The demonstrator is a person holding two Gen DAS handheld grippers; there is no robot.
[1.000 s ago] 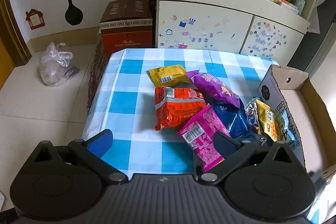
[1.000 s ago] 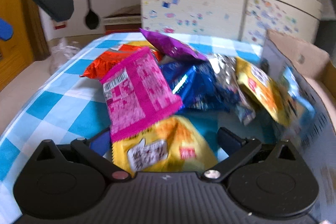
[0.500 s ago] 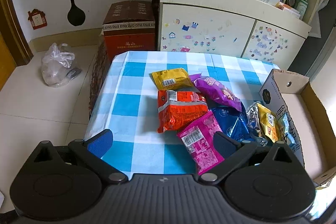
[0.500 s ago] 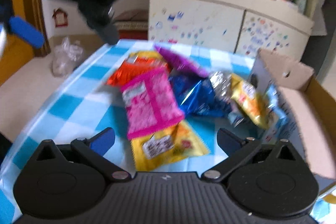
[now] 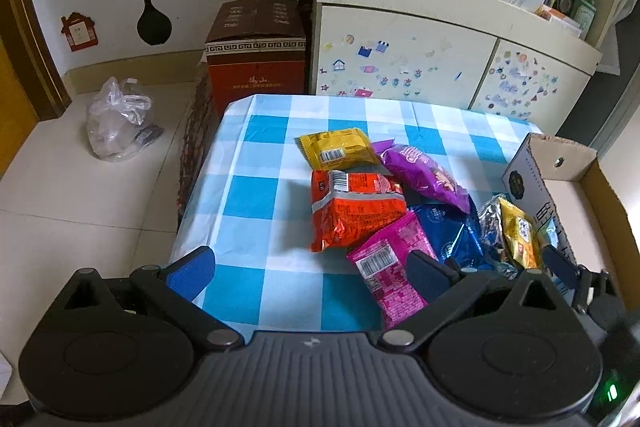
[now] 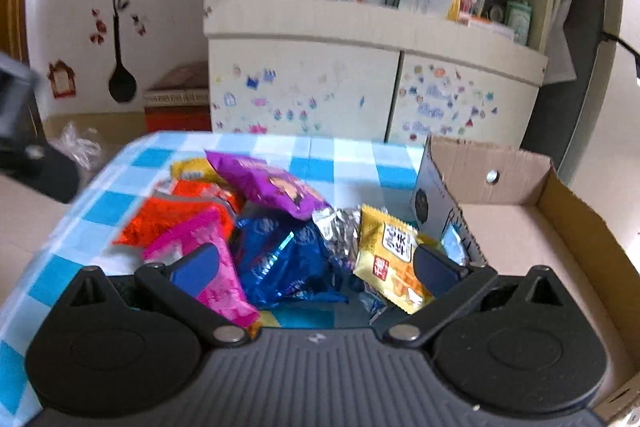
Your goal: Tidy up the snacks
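A heap of snack packets lies on the blue-checked tablecloth [image 5: 256, 195]: yellow packet [image 5: 336, 151], purple packet [image 5: 424, 175], orange packet [image 5: 352, 211], pink packet [image 5: 388, 267], blue packet [image 5: 448, 235]. My left gripper [image 5: 308, 267] hovers open above the near table edge, holding nothing. My right gripper [image 6: 316, 263] is open low over the heap, with the blue packet [image 6: 280, 251] between its fingers, the pink packet [image 6: 208, 247] by its left finger and a yellow packet [image 6: 392, 255] by its right. Nothing is gripped. An open cardboard box [image 6: 520, 227] stands at the right.
A cream cabinet [image 5: 400, 59] with cluttered shelves stands behind the table. A red-brown carton [image 5: 256, 67] and a plastic bag [image 5: 116, 119] sit on the floor to the left. The box [image 5: 580, 195] looks bare inside and its flap stands upright beside the heap.
The right gripper has lifted, then swung right toward the box, and the front yellow packet has slipped under its body. The left gripper has risen slightly. Both stay open.
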